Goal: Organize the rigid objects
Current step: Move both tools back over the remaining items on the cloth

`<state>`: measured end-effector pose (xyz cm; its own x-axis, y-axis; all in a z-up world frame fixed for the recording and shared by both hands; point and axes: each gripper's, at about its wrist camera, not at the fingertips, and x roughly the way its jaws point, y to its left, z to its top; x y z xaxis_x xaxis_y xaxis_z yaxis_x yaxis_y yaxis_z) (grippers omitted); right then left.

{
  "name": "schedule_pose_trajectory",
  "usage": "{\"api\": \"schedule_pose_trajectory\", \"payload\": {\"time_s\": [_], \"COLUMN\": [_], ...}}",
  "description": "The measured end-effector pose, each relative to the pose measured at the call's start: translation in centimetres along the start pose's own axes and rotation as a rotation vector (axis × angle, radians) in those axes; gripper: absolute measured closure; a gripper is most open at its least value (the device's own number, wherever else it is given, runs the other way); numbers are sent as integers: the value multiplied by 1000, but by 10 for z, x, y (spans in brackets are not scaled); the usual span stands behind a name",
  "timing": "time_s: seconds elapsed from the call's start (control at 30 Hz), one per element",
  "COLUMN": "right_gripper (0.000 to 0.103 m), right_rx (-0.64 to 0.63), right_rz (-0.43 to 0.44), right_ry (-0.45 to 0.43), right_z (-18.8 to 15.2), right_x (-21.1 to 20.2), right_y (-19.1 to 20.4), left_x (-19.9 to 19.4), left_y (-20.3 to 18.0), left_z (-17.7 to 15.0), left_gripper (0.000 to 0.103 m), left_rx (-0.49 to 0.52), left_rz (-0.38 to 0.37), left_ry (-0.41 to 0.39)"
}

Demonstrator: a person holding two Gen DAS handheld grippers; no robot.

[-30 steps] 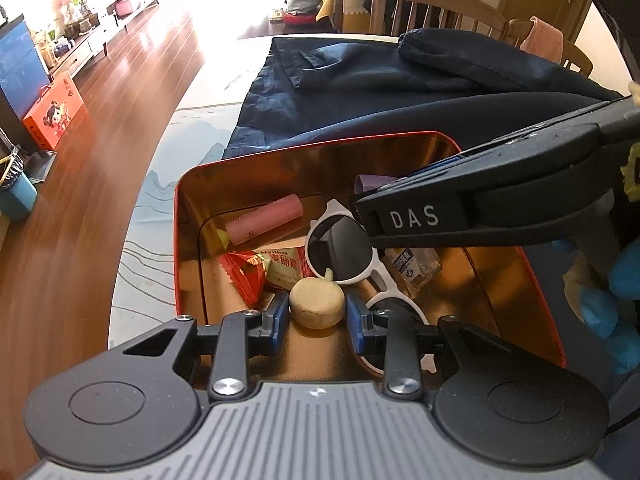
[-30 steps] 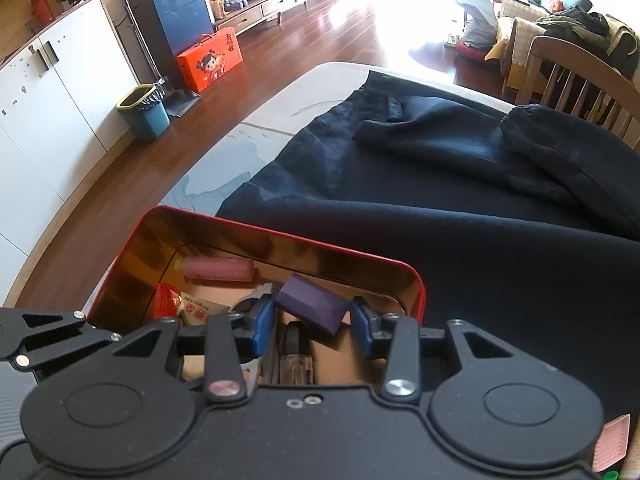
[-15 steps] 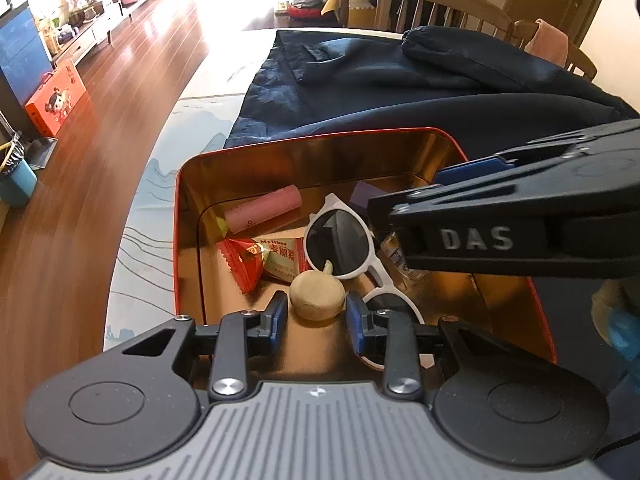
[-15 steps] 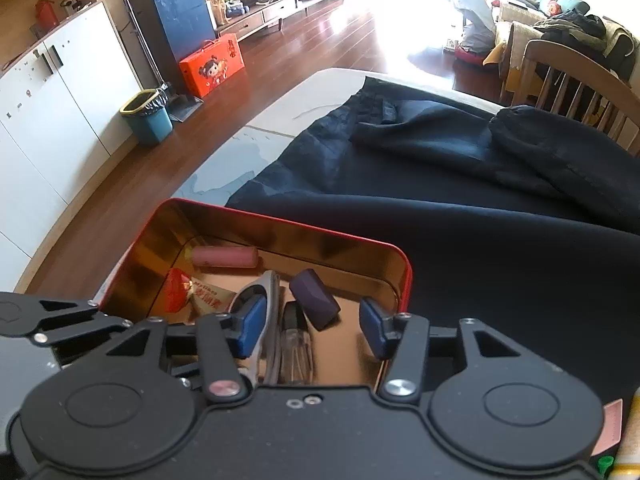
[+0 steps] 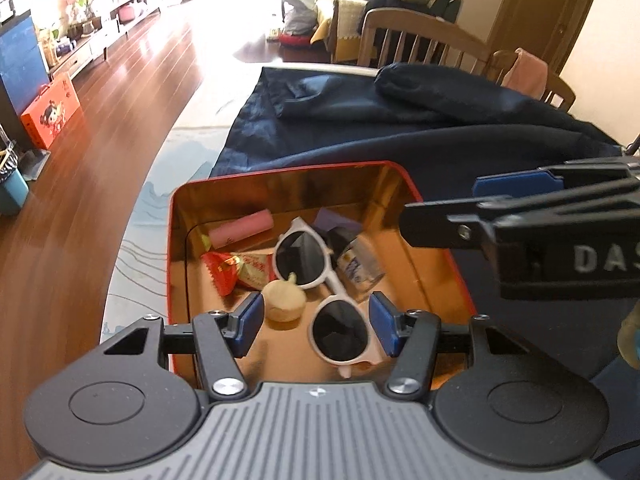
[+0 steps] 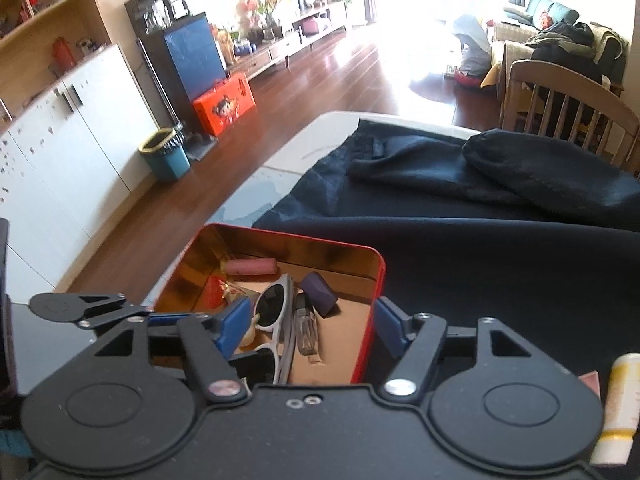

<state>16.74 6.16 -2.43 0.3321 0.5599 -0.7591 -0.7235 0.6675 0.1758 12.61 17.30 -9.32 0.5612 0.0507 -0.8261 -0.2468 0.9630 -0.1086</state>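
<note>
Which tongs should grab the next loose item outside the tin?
Right, probably. The right tongs are opening with nothing between them, and a yellow-capped tube lies right beside them; the left tongs show only tin contents.

A: Where is the tin [image 5: 436,240] located?
B: On the counter [image 5: 188,148], before the jacket [image 5: 400,120].
A: Contents?
B: Sunglasses [image 5: 320,280] centre, tube [image 5: 242,229] behind-left, bottle [image 5: 360,266] right.

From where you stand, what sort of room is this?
Most likely a home's open living and dining room: a wooden dining chair at the table, a sofa piled with clothes by the bright window, and a low TV cabinet along the wooden floor.
</note>
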Motion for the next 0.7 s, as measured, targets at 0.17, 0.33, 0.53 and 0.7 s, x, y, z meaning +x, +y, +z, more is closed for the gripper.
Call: {"api": "schedule_pose_trajectory", "payload": {"time_s": [0.17, 0.33, 0.53, 0.7], "right_gripper": [25, 18, 13, 5], "right_rx": [23, 40, 52, 63], "right_rz": [2, 2, -10, -39], "right_ry": [-35, -75, -96, -108], "right_z": [-12, -24, -44, -63], "right_x": [-28, -60, -93, -115], "right_y": [-13, -32, -62, -95], "left_x": [-15, -26, -34, -38], "left_y": [-18, -39, -72, -106], "left_z": [0, 0, 1, 1], "left_gripper": [46, 37, 36, 32], "left_rx": [23, 45, 58, 83], "left_rz": [-9, -15, -37, -44], "left_ry": [-33, -72, -96, -117]}}
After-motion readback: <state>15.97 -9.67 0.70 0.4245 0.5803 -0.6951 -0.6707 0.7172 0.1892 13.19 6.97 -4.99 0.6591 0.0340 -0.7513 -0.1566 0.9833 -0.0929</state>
